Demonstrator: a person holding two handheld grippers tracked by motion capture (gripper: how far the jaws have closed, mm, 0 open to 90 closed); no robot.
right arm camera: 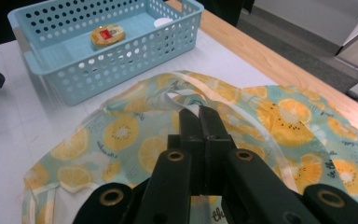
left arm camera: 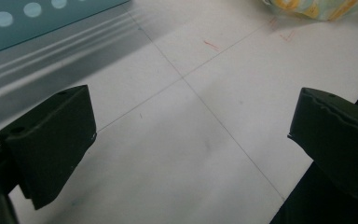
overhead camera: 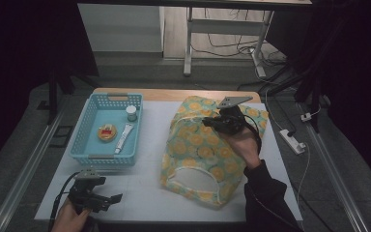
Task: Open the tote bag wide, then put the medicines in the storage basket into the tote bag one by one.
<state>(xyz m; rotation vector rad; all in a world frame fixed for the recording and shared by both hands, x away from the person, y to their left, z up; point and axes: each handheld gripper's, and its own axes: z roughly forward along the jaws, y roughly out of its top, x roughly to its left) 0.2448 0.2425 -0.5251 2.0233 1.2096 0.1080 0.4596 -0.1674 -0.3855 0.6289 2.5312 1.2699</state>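
A cloth bag [overhead camera: 193, 145] printed with yellow citrus slices on pale green lies flat on the white table, its white-trimmed opening toward the front. My right gripper [overhead camera: 207, 122] rests on the bag's far half. In the right gripper view its jaws [right arm camera: 199, 112] are pressed together on a raised fold of the bag [right arm camera: 121, 130], beside a white strap [right arm camera: 177, 97]. My left gripper [overhead camera: 116, 198] hovers low at the table's front left corner. Its jaws [left arm camera: 191, 126] stand wide apart with only bare table between them. A corner of the bag [left arm camera: 307, 9] lies far ahead.
A light-blue perforated basket [overhead camera: 89, 140] sits at the table's left and holds a round yellow tin [overhead camera: 107, 132], a white tube [overhead camera: 124, 137] and a small white-lidded jar [overhead camera: 131, 113]. The wooden table edge [right arm camera: 270, 65] runs behind the bag. A power strip [overhead camera: 292, 141] lies on the floor at right.
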